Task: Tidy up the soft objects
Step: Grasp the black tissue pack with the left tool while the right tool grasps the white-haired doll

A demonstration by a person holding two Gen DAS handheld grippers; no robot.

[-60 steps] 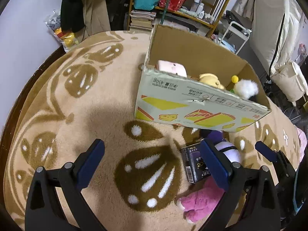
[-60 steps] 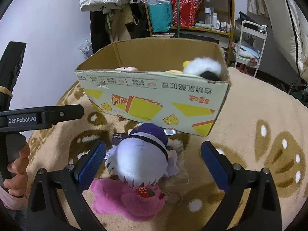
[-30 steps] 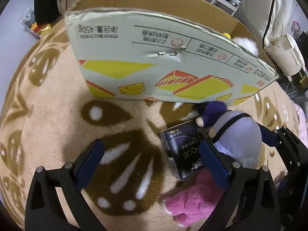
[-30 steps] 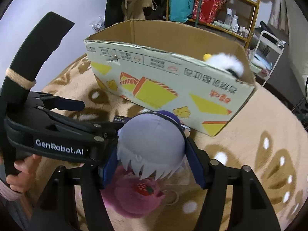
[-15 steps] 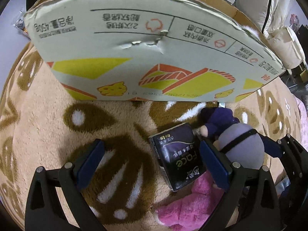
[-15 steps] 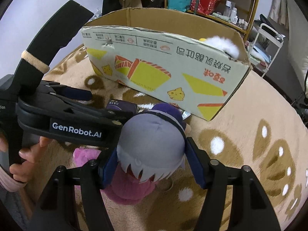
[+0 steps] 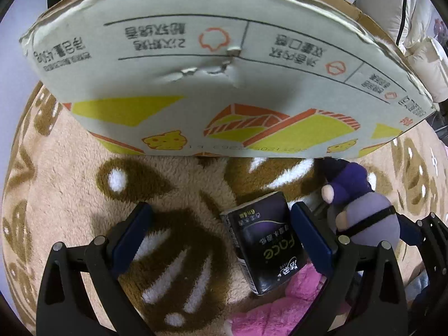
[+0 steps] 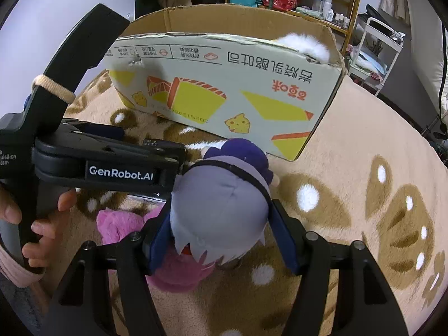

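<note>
Cardboard box [image 8: 224,84]: white with yellow-orange graphics. Plush doll [image 8: 221,210]: grey hair, purple hat. Plush toy [image 7: 280,308]: pink. Tissue pack [image 7: 266,240]: black. Blanket [image 8: 364,182]: beige, brown-patterned.

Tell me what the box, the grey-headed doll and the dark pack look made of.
Box: corrugated cardboard, matte printed face, brown inside, with a dented tear near its top edge.
Grey-headed doll: plush fabric, smooth felt-like hair with stitched seams; it looks soft.
Dark pack: probably glossy plastic film over tissues, judging by its sheen; contents unseen.
</note>
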